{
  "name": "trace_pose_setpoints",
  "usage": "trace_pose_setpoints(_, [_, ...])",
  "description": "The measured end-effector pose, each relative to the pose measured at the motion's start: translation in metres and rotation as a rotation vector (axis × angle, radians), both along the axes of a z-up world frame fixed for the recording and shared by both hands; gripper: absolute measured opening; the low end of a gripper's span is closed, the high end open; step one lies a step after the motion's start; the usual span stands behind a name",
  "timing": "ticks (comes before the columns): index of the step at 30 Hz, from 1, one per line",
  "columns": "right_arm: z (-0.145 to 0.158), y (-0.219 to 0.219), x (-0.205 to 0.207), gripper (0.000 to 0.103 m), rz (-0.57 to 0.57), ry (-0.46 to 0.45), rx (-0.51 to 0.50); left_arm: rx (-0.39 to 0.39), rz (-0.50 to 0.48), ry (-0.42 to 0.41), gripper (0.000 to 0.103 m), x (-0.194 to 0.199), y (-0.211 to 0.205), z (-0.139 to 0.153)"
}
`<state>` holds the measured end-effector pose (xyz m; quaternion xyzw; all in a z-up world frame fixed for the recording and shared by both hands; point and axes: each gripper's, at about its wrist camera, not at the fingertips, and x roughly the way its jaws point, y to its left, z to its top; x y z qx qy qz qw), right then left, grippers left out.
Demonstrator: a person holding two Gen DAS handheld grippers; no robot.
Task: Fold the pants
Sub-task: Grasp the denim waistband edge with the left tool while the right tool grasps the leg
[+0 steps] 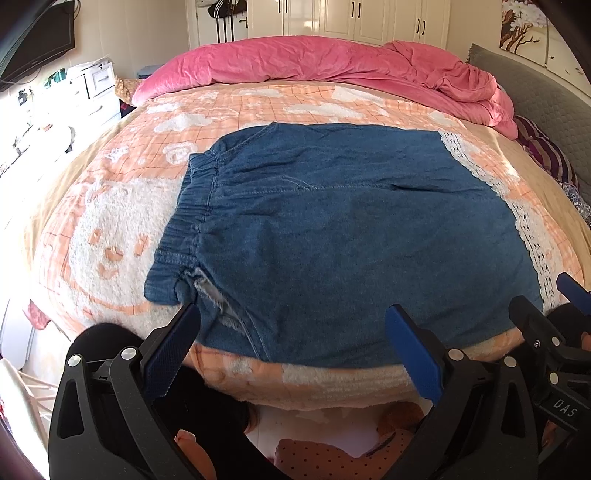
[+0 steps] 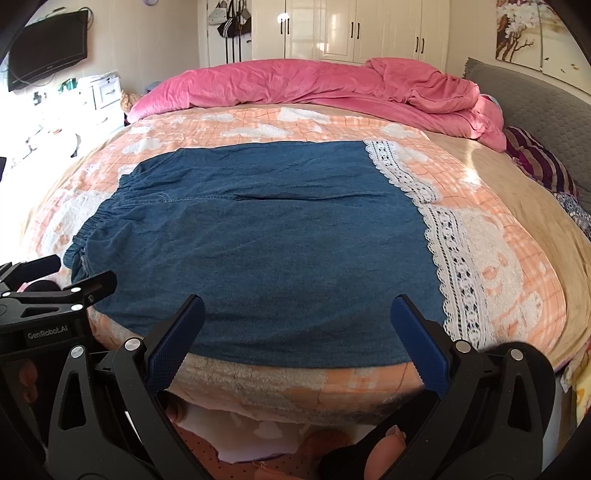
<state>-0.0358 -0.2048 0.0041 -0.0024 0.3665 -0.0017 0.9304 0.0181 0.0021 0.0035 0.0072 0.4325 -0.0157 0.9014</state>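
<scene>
Blue denim pants (image 1: 332,229) (image 2: 266,243) lie flat across the bed. Their elastic waistband (image 1: 188,221) is at the left and their white lace hem (image 2: 447,240) at the right. My left gripper (image 1: 295,317) hovers open above the near edge of the pants, close to the waistband corner, with nothing between its blue pads (image 1: 170,350). My right gripper (image 2: 299,310) is open too, over the near edge toward the lace hem. Each gripper shows at the side of the other view: the right gripper (image 1: 561,295) and the left gripper (image 2: 81,273).
The bed carries an orange and white patterned blanket (image 1: 122,229) (image 2: 517,266). A crumpled pink duvet (image 1: 332,62) lies along the far side. A grey headboard (image 2: 535,107) and striped pillow (image 2: 535,158) are at the right. White drawers (image 1: 99,81) and wardrobes (image 2: 351,29) stand behind.
</scene>
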Motion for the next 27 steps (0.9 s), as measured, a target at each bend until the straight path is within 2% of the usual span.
trace_pose_setpoints(8, [0.006, 0.006, 0.052, 0.095, 0.069, 0.062, 0.005, -0.004, 0.039, -0.029, 0.099, 0.043, 0.018, 0.015])
trace_pose_setpoints(17, [0.017, 0.017, 0.121, 0.095, 0.112, 0.086, 0.016, -0.023, 0.085, -0.035, 0.099, 0.098, 0.042, 0.019])
trace_pose_setpoints(22, [0.019, 0.025, 0.159, 0.095, 0.145, 0.107, 0.036, -0.021, 0.078, -0.009, 0.099, 0.130, 0.054, 0.012])
trace_pose_setpoints(27, [0.014, 0.047, 0.205, 0.095, 0.242, 0.150, -0.021, 0.009, 0.046, 0.034, 0.099, 0.171, 0.074, 0.005])
